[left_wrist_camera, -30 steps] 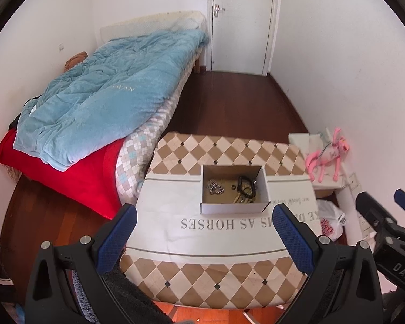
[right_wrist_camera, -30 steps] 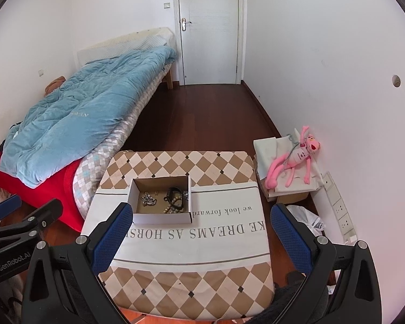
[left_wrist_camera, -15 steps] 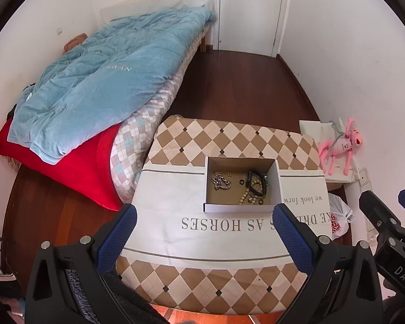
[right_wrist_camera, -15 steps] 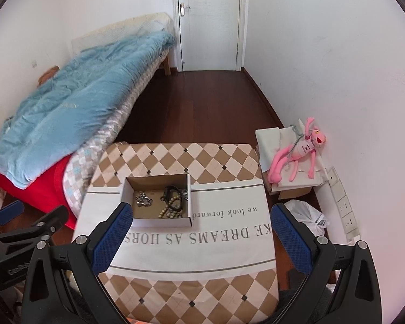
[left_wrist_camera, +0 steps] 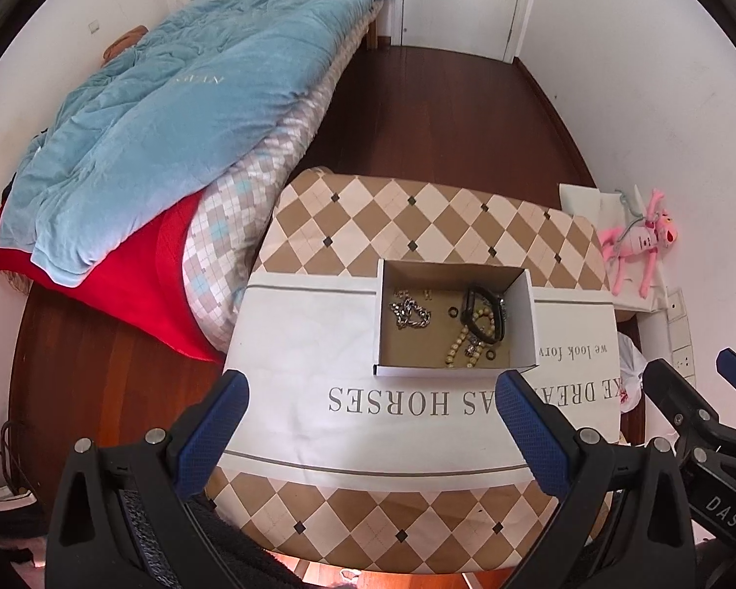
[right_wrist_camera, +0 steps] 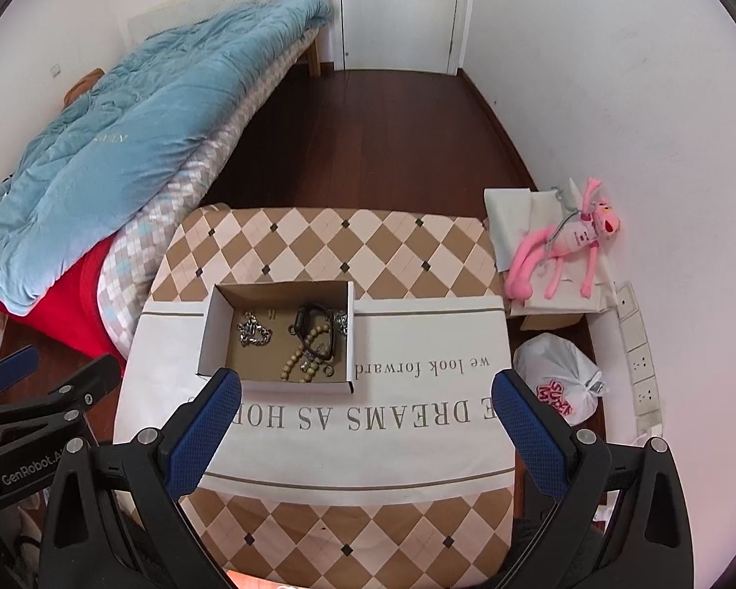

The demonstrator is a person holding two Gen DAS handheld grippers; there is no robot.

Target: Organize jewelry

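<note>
A shallow cardboard box [left_wrist_camera: 379,329] [right_wrist_camera: 211,329] stands on a table with a diamond-patterned cloth [left_wrist_camera: 417,206] [right_wrist_camera: 348,245]. Inside lie a silver chain [left_wrist_camera: 409,313] [right_wrist_camera: 254,331], a black band [left_wrist_camera: 483,316] [right_wrist_camera: 314,331], a string of cream beads [left_wrist_camera: 459,343] [right_wrist_camera: 302,353] and small rings. My left gripper [left_wrist_camera: 370,414] is open and empty, held above the table's near half. My right gripper [right_wrist_camera: 365,414] is open and empty, above the table to the right of the box. Each gripper shows at the edge of the other's view.
A bed with a blue quilt [left_wrist_camera: 171,113] [right_wrist_camera: 122,137] and red sheet stands left of the table. A pink plush toy [left_wrist_camera: 638,245] [right_wrist_camera: 564,245] lies on papers at the right wall. A white plastic bag [right_wrist_camera: 559,383] sits on the floor. A white door [right_wrist_camera: 397,5] is at the back.
Both grippers have tilted downward and moved closer to the table; the box and jewelry appear larger and lower in view. Jaws stay open.
</note>
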